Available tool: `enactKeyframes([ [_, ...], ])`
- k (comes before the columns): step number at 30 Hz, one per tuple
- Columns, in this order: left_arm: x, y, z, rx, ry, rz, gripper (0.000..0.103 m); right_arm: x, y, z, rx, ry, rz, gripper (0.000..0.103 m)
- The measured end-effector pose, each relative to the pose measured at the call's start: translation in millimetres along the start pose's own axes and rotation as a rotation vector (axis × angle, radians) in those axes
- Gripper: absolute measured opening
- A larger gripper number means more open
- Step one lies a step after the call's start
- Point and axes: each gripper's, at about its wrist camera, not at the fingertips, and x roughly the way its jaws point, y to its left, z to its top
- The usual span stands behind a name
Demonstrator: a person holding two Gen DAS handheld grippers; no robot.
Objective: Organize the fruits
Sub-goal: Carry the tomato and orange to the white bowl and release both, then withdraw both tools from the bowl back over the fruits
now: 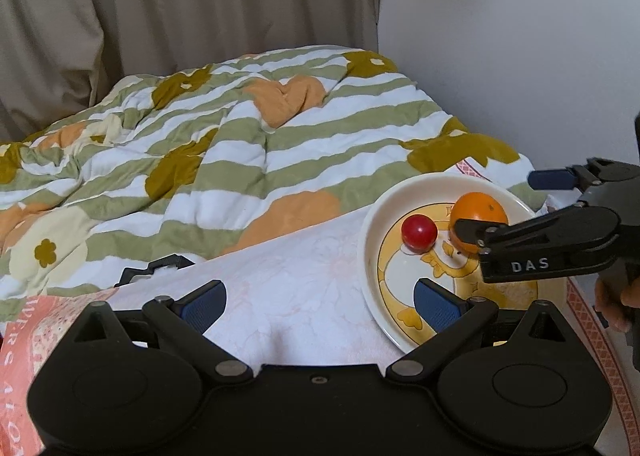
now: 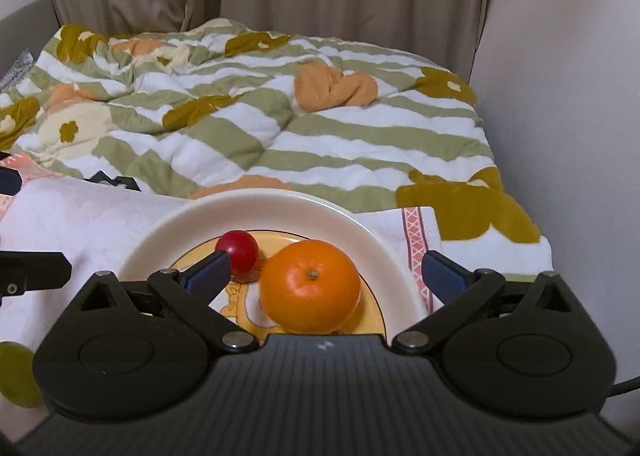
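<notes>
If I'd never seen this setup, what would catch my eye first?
Probably the bright orange on the cream plate, sitting between the wide-open fingers of the right gripper, with a small red fruit close beside it. Behind the plate sprawls a rumpled striped, flowered quilt.

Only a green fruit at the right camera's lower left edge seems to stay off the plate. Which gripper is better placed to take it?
Probably the left gripper: open, empty, on that side. The right gripper straddles the orange.
</notes>
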Motion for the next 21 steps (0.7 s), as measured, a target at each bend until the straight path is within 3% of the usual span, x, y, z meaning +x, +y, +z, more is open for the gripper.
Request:
enactKeyframes([
  [13, -77.3, -6.8, -16.8, -0.048, -0.131, 0.07, 0.102, -89.5, -4.1, 1.5, 0.039, -0.05, 0.006, 0.103],
  [21, -146.2, -0.2, -55.9, -0.104, -0.237, 0.161, 0.102, -159.4, 19.8, -7.4, 0.014, -0.1, 0.059, 0.103],
])
